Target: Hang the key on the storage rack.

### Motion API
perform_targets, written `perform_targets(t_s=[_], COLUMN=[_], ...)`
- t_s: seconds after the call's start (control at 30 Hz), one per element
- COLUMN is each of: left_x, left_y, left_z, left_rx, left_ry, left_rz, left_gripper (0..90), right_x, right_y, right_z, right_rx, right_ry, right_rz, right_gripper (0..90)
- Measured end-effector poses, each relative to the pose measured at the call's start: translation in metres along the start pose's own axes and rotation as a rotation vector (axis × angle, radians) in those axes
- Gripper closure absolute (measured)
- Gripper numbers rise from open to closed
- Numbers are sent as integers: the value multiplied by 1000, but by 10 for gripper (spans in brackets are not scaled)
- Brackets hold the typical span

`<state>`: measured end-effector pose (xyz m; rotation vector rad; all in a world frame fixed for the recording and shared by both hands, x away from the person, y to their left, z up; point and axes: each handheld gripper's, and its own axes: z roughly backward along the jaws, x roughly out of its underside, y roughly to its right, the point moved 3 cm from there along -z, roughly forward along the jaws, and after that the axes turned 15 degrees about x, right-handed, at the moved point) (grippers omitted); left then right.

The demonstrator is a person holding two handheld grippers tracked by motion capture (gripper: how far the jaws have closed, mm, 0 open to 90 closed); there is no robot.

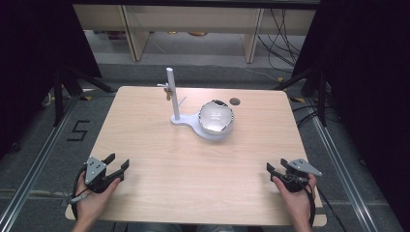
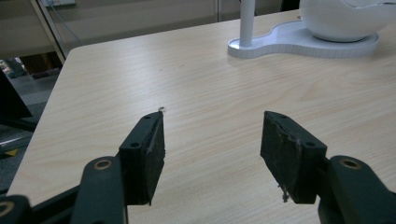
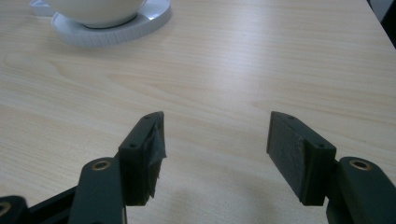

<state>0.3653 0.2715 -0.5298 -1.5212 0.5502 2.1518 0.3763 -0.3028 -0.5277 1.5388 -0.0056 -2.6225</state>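
I'm seeing the left gripper point(image 1: 119, 164) sitting at the near left corner of the light wooden table point(image 1: 159, 174), held in the person's left hand point(image 1: 92, 200). Its jaws are standing wide apart, released, nothing between them. In the left gripper view the black pads point(image 2: 154, 156) are hovering just over bare tabletop, with wood grain showing in the gap.

I'm seeing the right gripper point(image 1: 276, 167) at the near right corner, held in the person's right hand point(image 1: 297, 198). Its jaws are also spread, released, gripping nothing. In the right gripper view the pads point(image 3: 292, 149) are framing bare wood. The left-hand pad in that view is looking frayed along its inner edge.

The two grippers are sitting well apart, one at each side of the near edge, both angled inward toward the table's middle.

Nearest thing to them is the white stand with a flat rounded base point(image 1: 186, 121) and an upright white post point(image 1: 172, 92), placed at the far centre of the table. A shiny silver rounded bowl-like object point(image 1: 216, 117) is resting on the wider end of that base, to the right of the post. Some small hooks or pegs are sticking out of the post near its top; too small for me to tell more. The stand is well away from both grippers, untouched.

A small dark round hole point(image 1: 235, 101) is showing in the tabletop just behind the silver object.
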Motion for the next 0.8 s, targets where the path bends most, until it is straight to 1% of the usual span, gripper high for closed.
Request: perform_targets(t_s=[0.03,0.07,0.1,0.13,0.17,0.2,0.23,0.27,0.3,0.37,0.4,0.43,0.5,0.6,0.63,0.77,0.8], left_x=[2,3,4,3,3,3,3,3,3,3,3,3,3,3,3,3,3], left_y=[-1,-2,-2,-2,-2,-2,-2,-2,-2,-3,-3,-3,-4,-5,-5,-4,-3], left_z=[-1,-2,-3,-2,-2,-2,-1,-1,-1,0,0,0,0,1,1,0,0], left_rx=[0,-3,-8,-19,-25,-24,-27,-26,-23,-16,-11,-9,-4,-9,-7,4,5], left_ry=[5,5,17,29,26,37,32,36,45,50,49,51,65,59,59,59,61], left_rz=[4,6,20,4,-6,-5,-7,-7,-7,-4,-1,3,11,20,21,9,5], left_gripper=[382,376,372,370,368,367,360,357,353,335,329,318,306,297,297,301,302], right_x=[0,0,0,-1,-1,-1,-1,-1,-1,-1,-2,-2,-2,-2,-2,-2,-2], right_y=[1,0,0,1,1,0,0,0,0,-2,-1,-1,-1,-1,0,-1,-2], right_z=[0,0,0,0,0,-1,-1,-1,-2,-2,-3,-3,-2,-2,-2,-2,-2], right_rx=[4,-3,1,-5,-2,-3,-3,3,-1,-16,-13,-1,3,9,16,19,13], right_ry=[3,1,1,8,11,10,8,17,26,23,34,30,25,20,22,21,17], right_rz=[0,-11,-13,-8,-6,-8,-7,4,3,-3,10,13,18,25,35,37,27], right_gripper=[374,373,373,372,372,372,371,370,369,366,365,365,365,365,365,363,363])
